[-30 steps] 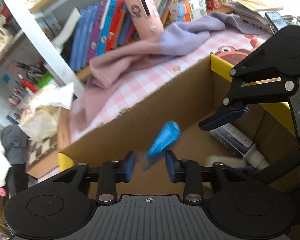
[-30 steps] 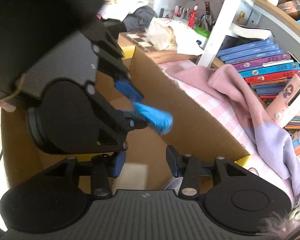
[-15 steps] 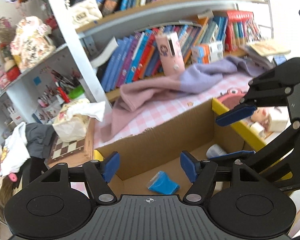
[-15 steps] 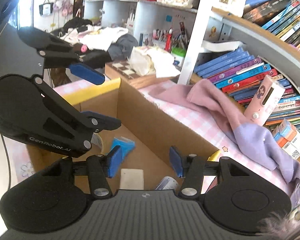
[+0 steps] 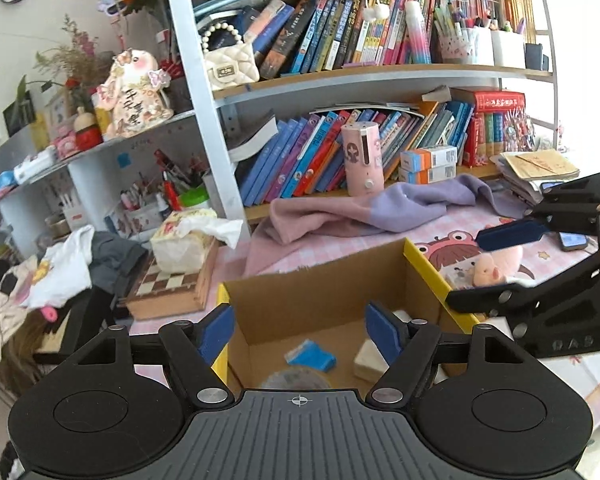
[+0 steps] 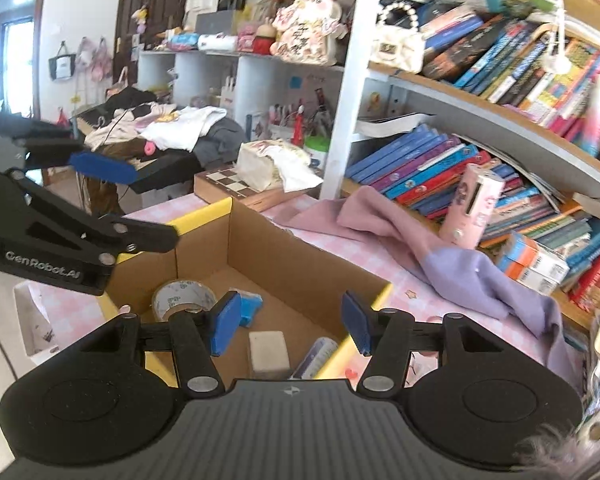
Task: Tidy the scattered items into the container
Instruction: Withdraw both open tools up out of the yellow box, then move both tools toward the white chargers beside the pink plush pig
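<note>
An open cardboard box [image 5: 320, 300] with yellow flap edges stands on the pink checked table; it also shows in the right wrist view [image 6: 300, 264]. Inside lie a blue packet [image 5: 311, 356] [image 6: 249, 309], a white block [image 5: 367, 360] [image 6: 269, 352], a tape roll [image 6: 182, 298] and a white tube [image 6: 315, 356]. My left gripper [image 5: 300, 330] is open and empty above the box's near side. My right gripper [image 6: 288, 326] is open and empty above the box. A pink pig toy [image 5: 496, 265] lies on the table right of the box.
A pink and purple cloth [image 5: 360, 212] is draped on the table behind the box. A chessboard box with a tissue pack [image 5: 176, 280] stands to the left. Bookshelves [image 5: 360, 148] fill the back. A pink device [image 6: 474, 208] leans on the books. A phone [image 5: 572, 240] lies far right.
The blue packet left my left gripper and dropped into the box. Both grippers have lifted up and back from the box, and their jaws have opened wider.
</note>
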Demonstrator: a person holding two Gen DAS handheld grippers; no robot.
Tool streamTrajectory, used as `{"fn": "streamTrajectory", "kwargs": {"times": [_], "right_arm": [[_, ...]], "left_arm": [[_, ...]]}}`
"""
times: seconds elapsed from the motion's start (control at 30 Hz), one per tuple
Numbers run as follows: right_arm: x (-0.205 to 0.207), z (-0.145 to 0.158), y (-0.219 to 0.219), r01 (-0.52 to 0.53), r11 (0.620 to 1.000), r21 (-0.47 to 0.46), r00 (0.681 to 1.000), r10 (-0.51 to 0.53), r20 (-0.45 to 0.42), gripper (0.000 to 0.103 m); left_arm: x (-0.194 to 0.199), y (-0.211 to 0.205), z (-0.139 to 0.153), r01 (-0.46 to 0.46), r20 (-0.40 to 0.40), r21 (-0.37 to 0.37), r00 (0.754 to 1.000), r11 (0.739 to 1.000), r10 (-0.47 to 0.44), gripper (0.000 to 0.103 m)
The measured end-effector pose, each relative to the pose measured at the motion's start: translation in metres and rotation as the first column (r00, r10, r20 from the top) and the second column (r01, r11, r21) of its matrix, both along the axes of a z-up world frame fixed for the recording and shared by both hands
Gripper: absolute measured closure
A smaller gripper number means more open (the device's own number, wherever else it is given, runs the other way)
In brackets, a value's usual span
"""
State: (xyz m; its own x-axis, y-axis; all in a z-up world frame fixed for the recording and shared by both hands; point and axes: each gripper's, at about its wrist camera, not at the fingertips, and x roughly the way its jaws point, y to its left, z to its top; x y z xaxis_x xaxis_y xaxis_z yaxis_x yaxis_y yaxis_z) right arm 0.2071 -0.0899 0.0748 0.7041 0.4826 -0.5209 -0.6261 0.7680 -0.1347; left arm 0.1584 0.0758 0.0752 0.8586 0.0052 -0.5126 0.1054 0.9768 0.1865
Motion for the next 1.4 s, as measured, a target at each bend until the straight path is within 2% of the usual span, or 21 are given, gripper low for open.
{"fn": "streamTrajectory", "kwargs": {"times": [0.2,0.33,0.53,0.73,0.87,1.0,1.13,1.4], "right_arm": [[-0.040,0.003,-0.020,0.075,0.996,0.042,0.997,-0.076,0.014,0.049],[-0.070,0.000,-0.030,0.124,0.990,0.063,0.992,-0.125,0.012,0.049],[-0.115,-0.015,-0.035,0.152,0.988,0.033,0.988,-0.152,0.003,0.048],[-0.151,-0.028,-0.039,0.191,0.981,0.021,0.982,-0.191,-0.005,0.048],[-0.169,-0.038,-0.043,0.255,0.966,0.038,0.967,-0.255,-0.008,0.047],[-0.187,-0.052,-0.043,0.290,0.957,0.013,0.957,-0.290,0.001,0.045],[-0.196,-0.061,-0.042,0.287,0.958,-0.006,0.956,-0.287,-0.054,0.044],[-0.206,-0.063,-0.038,0.280,0.960,-0.027,0.956,-0.282,-0.076,0.041]], "left_arm": [[-0.043,-0.006,0.001,-0.020,0.011,-0.026,1.000,0.999,0.020,0.028],[-0.074,-0.013,-0.001,-0.020,0.018,-0.056,1.000,0.998,0.021,0.024],[-0.113,-0.025,-0.013,-0.020,0.006,-0.097,1.000,0.995,0.021,0.024],[-0.144,-0.032,-0.027,-0.037,-0.014,-0.097,0.999,0.995,0.036,0.024],[-0.159,-0.031,-0.036,-0.072,-0.037,-0.137,0.997,0.988,0.067,0.023],[-0.170,-0.033,-0.050,-0.104,-0.063,-0.140,0.993,0.985,0.096,0.023],[-0.172,-0.035,-0.058,-0.095,-0.116,-0.139,0.990,0.986,0.079,0.023],[-0.178,-0.036,-0.065,-0.090,-0.135,-0.147,0.988,0.985,0.070,0.023]]}}
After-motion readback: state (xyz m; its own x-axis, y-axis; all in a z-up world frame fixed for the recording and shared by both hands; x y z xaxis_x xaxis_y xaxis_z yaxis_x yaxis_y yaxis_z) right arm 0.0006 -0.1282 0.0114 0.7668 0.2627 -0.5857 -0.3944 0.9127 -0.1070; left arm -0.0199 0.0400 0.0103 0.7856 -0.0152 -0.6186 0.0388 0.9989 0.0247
